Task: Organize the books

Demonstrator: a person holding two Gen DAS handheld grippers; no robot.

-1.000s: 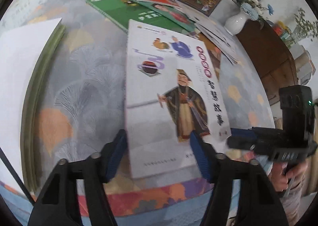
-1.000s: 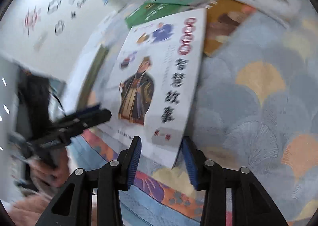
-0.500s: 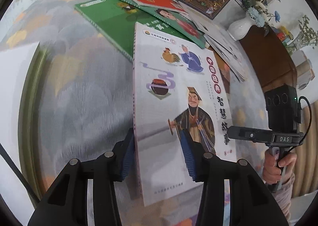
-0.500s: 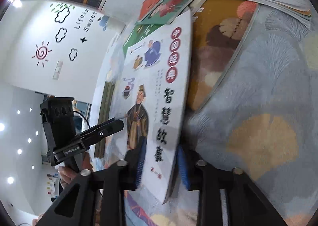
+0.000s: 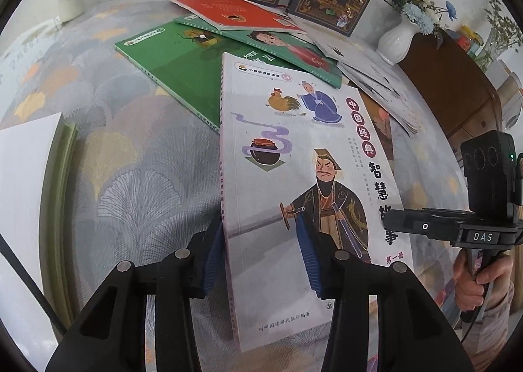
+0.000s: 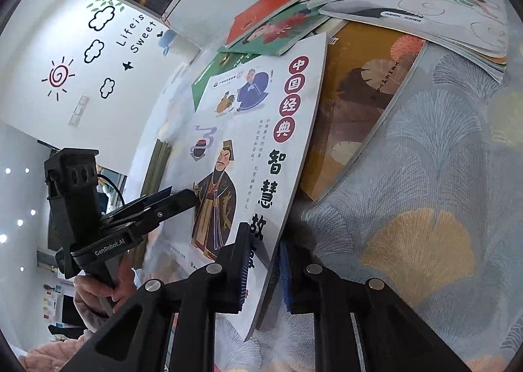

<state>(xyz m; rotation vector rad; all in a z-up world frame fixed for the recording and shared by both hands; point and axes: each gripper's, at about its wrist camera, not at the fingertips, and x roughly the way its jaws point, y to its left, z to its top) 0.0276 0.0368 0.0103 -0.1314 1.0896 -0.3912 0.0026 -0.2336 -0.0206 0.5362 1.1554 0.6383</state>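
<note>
Only our right view shows the brown book [image 6: 353, 110] under the white storybook [image 6: 261, 143], mid-frame. Both claws, left [image 5: 261, 260] and right [image 6: 261, 270], seemingly clamp its lower edges, angled downward.

1. Left of the left gripper's fingers [image 5: 212, 260], bare worktop [image 5: 130, 175] lies free up to a white sheet [image 5: 23, 192].
2. Ahead of them, green books [image 5: 183, 71] and a red book [image 5: 228, 12] block the way.
3. Right of the right gripper's fingers [image 6: 284, 277], open worktop; a brown book [image 6: 359, 103] lies ahead.
</note>
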